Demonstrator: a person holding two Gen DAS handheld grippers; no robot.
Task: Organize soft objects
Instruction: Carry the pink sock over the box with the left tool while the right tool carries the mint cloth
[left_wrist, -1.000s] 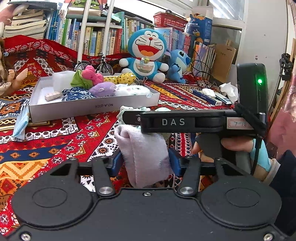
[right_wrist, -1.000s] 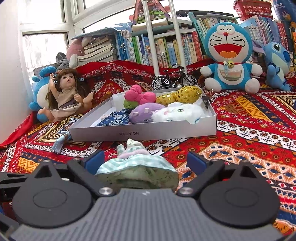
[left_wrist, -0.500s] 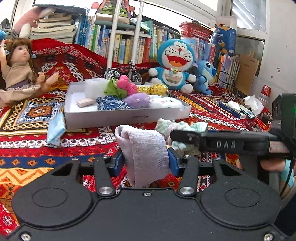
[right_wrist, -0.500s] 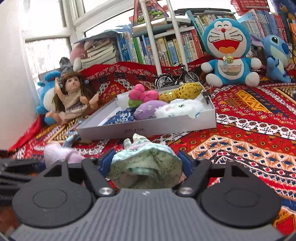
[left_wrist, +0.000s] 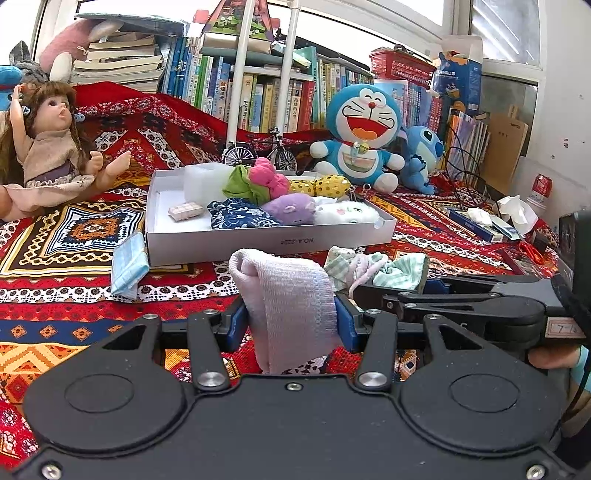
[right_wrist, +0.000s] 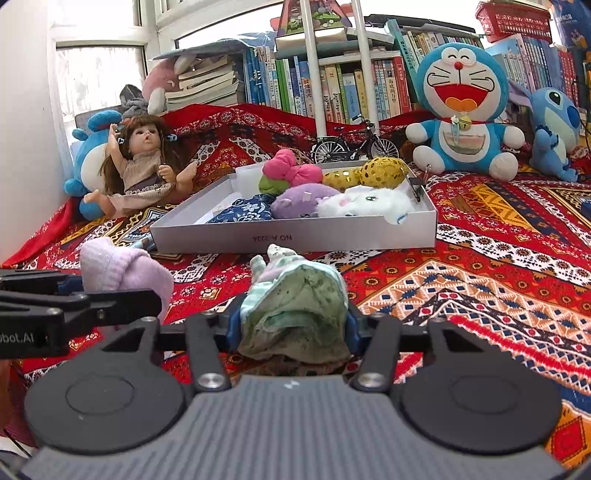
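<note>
My left gripper (left_wrist: 291, 326) is shut on a pale pink sock (left_wrist: 288, 295), held above the patterned red cloth; the sock also shows in the right wrist view (right_wrist: 122, 271). My right gripper (right_wrist: 293, 326) is shut on a green checked doll dress (right_wrist: 295, 302), also visible in the left wrist view (left_wrist: 376, 271). Both are held side by side in front of a white shallow box (left_wrist: 273, 242) (right_wrist: 295, 234) that holds several soft toys: a pink and green one (left_wrist: 258, 181), a purple one (left_wrist: 291, 208), a white one (left_wrist: 347, 214), a yellow one (left_wrist: 328, 184) and a blue floral cloth (left_wrist: 240, 216).
A doll (left_wrist: 51, 147) sits at the left. A Doraemon plush (left_wrist: 362, 133) and a blue Stitch plush (left_wrist: 421, 155) sit behind the box, beside a model bicycle (left_wrist: 258, 151). A light blue folded cloth (left_wrist: 127, 264) lies left of the box. Bookshelves stand behind.
My right gripper has closed on the green dress and lifted it. My left gripper, still holding the pink sock, has swung left and now sits beside the right one, facing the box.
</note>
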